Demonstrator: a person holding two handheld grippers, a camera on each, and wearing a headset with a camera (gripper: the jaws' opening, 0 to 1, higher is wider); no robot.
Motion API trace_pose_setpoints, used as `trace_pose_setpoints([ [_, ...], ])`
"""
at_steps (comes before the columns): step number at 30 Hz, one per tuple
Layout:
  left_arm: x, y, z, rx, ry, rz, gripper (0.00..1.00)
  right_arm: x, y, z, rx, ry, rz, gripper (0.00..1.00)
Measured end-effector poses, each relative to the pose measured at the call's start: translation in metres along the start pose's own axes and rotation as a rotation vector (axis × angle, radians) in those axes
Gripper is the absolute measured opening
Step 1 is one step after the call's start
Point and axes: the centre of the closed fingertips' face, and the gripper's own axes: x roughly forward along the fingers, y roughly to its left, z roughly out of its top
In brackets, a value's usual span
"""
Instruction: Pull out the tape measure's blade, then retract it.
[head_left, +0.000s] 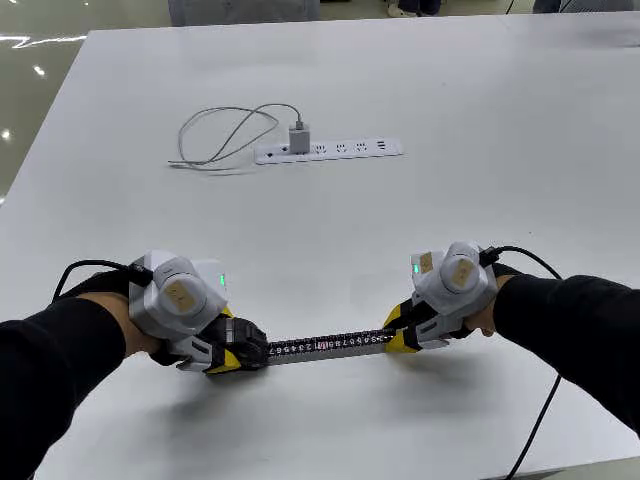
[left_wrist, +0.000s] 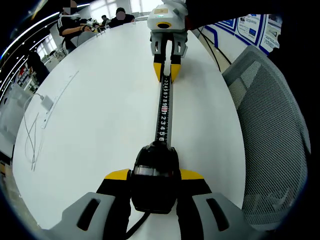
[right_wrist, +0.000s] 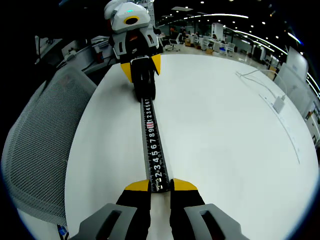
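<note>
We hold the left gripper (head_left: 235, 350) at about 7 o'clock in the head view. Its yellow-tipped jaws are closed on the black, rounded plastic tape measure case (head_left: 247, 343), one jaw on each flank. In the left gripper view the case (left_wrist: 154, 182) fills the gap between those jaws, which are open only as wide as the case.

The narrow dark blade with white numerals (head_left: 325, 346) runs out of the case towards 3 o'clock, low over the white table (head_left: 450, 100). We cannot tell whether it touches the surface. It ends at the right gripper (head_left: 398, 330), at about 5 o'clock in the head view. In the right gripper view the right gripper's jaws are nearly together and pinch the tip of the blade (right_wrist: 151, 140) between their yellow tips. From there the numbers climb towards 12 o'clock, where the left gripper (right_wrist: 141, 67) faces us with the case.

Well apart from both grippers, at about 12 o'clock on the table in the head view, lies a long white plastic power strip (head_left: 345, 150). A small white charger block (head_left: 299, 137) is plugged into its left end. A thin grey cable (head_left: 225, 135) loops away from the charger towards 9 o'clock.

A grey mesh chair back (left_wrist: 270, 140) stands beside the table edge, at 3 o'clock in the left gripper view.
</note>
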Motion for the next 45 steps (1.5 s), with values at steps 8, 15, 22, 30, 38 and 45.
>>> trace_pose_setpoints([
  [8, 0.0, 0.001, 0.0, 0.0, 0.0, 0.001, 0.3, -0.003, -0.001, -0.004, 0.001, 0.006, -0.001, 0.1],
  [15, 0.001, 0.001, 0.0, 0.0, 0.001, 0.001, 0.3, -0.006, -0.001, -0.006, 0.006, 0.006, -0.001, 0.1],
  [22, 0.001, 0.001, 0.0, -0.001, 0.0, 0.0, 0.3, -0.009, -0.002, -0.009, 0.009, 0.01, -0.002, 0.1],
  [30, 0.0, 0.001, 0.0, -0.001, -0.001, 0.002, 0.3, -0.01, -0.002, -0.011, 0.016, 0.012, -0.003, 0.1],
  [38, 0.001, 0.002, 0.0, -0.001, -0.002, 0.001, 0.3, -0.013, -0.001, -0.015, 0.024, 0.016, 0.0, 0.1],
  [45, 0.0, 0.002, 0.0, 0.0, -0.002, 0.001, 0.3, -0.015, -0.002, -0.018, 0.023, 0.024, -0.002, 0.1],
])
